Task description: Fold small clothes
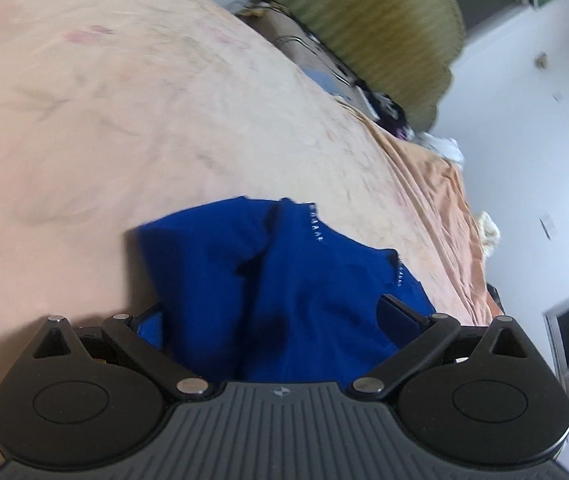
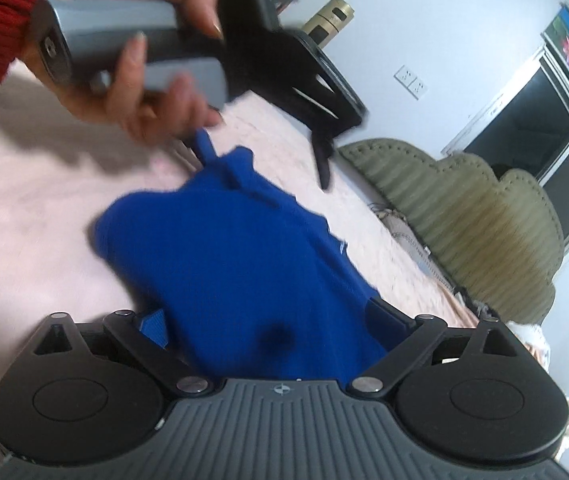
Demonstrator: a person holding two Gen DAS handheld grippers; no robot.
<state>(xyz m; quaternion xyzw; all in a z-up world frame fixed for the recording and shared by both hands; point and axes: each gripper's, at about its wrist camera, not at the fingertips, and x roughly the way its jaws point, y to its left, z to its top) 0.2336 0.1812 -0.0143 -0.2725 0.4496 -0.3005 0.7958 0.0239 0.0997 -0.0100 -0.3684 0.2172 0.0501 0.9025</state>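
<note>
Both of my grippers have the blue garment (image 1: 268, 288) bunched between their fingers. Along the bottom of the left wrist view, my left gripper (image 1: 280, 320) has its jaws spread wide, and the blue cloth fills the gap between the two blue pads (image 1: 394, 314). Whether those pads press on the cloth or it only lies between them I cannot tell, since the fabric hides the tips. The same goes for my right gripper (image 2: 276, 320) at the bottom of the right wrist view: its jaws stand far apart, with the cloth heaped over the space between them and covering most of the pads (image 2: 154, 326).

From there the garment runs up to the middle of both frames, crumpled, over the peach bedsheet (image 1: 124, 120). A row of small white marks shows on its edge at centre right of the left view.

In the upper left of the right view, my left hand (image 2: 136, 92), with a red sleeve (image 2: 0, 12) at the wrist, is wrapped round the grey handle (image 2: 124, 44) of the other gripper, whose black fingers point down toward the bed at upper centre. A green padded headboard (image 2: 464, 216) sits at the right of that frame, against a white wall (image 2: 424, 20). Both pictures are blurred.
</note>
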